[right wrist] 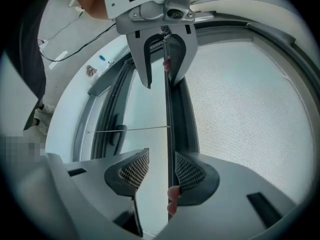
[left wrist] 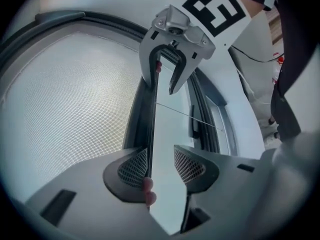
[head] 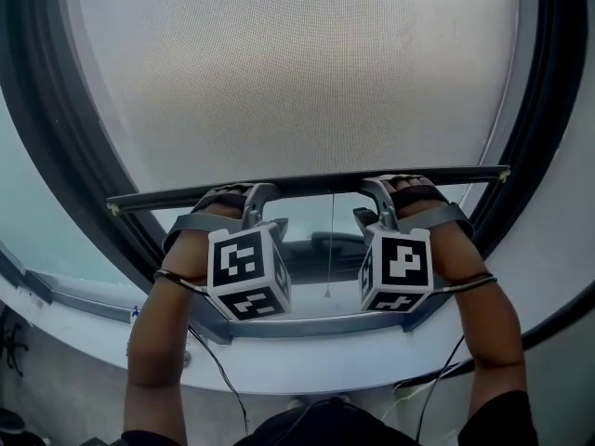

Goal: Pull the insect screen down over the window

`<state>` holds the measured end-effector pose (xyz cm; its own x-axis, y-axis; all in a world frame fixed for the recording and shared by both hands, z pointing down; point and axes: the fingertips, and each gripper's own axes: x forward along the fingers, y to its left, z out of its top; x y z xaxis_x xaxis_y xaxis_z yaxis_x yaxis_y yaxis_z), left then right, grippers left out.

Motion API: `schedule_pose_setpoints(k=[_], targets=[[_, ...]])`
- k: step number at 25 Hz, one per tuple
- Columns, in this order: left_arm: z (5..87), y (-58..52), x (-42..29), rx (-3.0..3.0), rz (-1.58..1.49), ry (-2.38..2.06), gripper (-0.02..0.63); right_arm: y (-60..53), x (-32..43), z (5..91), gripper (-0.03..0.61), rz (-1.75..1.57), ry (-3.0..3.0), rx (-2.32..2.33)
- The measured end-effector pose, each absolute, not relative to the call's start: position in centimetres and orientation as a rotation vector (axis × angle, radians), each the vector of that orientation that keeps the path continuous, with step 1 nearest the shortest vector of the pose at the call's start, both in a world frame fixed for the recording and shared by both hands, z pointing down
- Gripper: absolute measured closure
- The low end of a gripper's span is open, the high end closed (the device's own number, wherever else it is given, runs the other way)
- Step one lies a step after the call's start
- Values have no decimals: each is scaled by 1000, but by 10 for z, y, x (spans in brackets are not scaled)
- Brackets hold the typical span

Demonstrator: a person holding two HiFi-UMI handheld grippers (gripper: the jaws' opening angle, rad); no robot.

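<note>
The insect screen (head: 297, 72), a fine grey mesh, covers most of the window. Its dark bottom bar (head: 316, 186) hangs a little above the lower frame (head: 307, 325). My left gripper (head: 253, 196) and right gripper (head: 383, 193) both reach over the bar from the near side. In the left gripper view the bar (left wrist: 152, 134) runs between the open jaws of the left gripper (left wrist: 161, 165), against the left pad. In the right gripper view the bar (right wrist: 169, 124) lies against the right pad of the open right gripper (right wrist: 156, 170). A fingertip shows behind the bar in each view.
A thin pull cord (head: 331, 249) hangs from the bar's middle down to the sill. A dark window handle (head: 321, 242) sits behind the glass gap. Cables (head: 218, 370) trail below the white sill. Dark side rails (head: 65, 156) run up both sides of the window.
</note>
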<state>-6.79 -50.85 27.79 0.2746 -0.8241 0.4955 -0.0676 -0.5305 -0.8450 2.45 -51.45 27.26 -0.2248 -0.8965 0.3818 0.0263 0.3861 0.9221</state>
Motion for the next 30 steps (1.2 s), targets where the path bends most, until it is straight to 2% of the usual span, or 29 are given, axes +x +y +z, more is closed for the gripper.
schedule_pose_setpoints(k=[30], targets=[[439, -500, -62, -1979, -1421, 770, 448, -502, 27, 437, 413, -836, -1621, 685]])
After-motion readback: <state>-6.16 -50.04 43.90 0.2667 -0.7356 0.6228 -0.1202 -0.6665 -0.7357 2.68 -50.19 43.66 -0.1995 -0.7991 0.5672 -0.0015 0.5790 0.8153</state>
